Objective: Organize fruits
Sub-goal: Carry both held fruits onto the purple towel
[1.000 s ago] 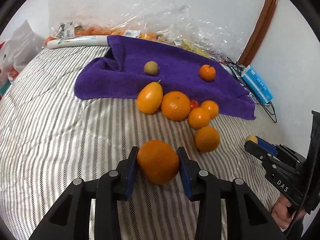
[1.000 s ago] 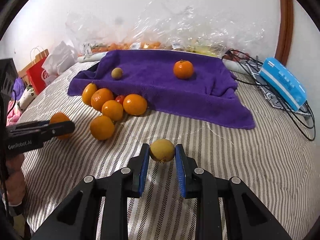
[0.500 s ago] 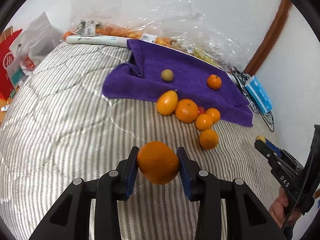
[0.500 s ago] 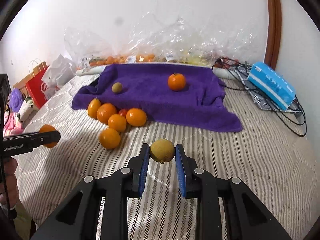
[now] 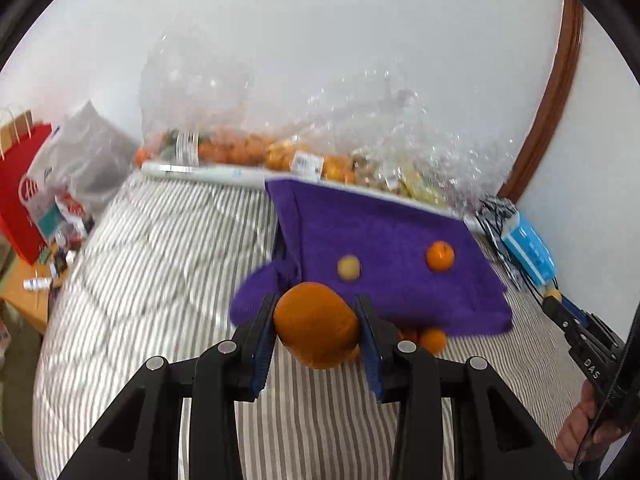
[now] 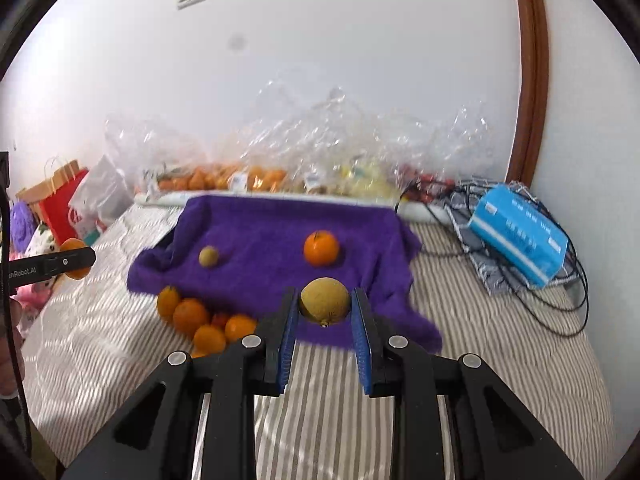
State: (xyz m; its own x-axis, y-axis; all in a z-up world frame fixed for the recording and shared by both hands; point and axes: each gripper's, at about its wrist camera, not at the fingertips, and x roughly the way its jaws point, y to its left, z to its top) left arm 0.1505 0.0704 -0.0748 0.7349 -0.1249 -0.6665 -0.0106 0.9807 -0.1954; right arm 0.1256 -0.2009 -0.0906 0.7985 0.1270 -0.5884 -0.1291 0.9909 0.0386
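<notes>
My left gripper (image 5: 316,330) is shut on a large orange (image 5: 314,326), held in the air over the striped bed before the purple towel (image 5: 392,240). My right gripper (image 6: 324,306) is shut on a small yellow fruit (image 6: 324,300), also lifted, in front of the towel (image 6: 280,220). On the towel lie a small yellow-green fruit (image 6: 208,256) and a tangerine (image 6: 321,248). A cluster of several oranges (image 6: 200,320) rests on the bed at the towel's near left edge. In the left wrist view that cluster (image 5: 432,338) is mostly hidden behind my fingers.
Clear plastic bags of fruit (image 6: 260,172) line the wall behind the towel. A blue box (image 6: 520,236) on tangled cables sits right of the towel. Red and grey shopping bags (image 5: 40,200) stand beside the bed's left side. Striped bedding (image 5: 140,280) lies bare left of the towel.
Both grippers have risen from the bed with their fruit and tipped up, so more wall shows. The oranges on the bed now sit lower in view and partly behind my left fingers.
</notes>
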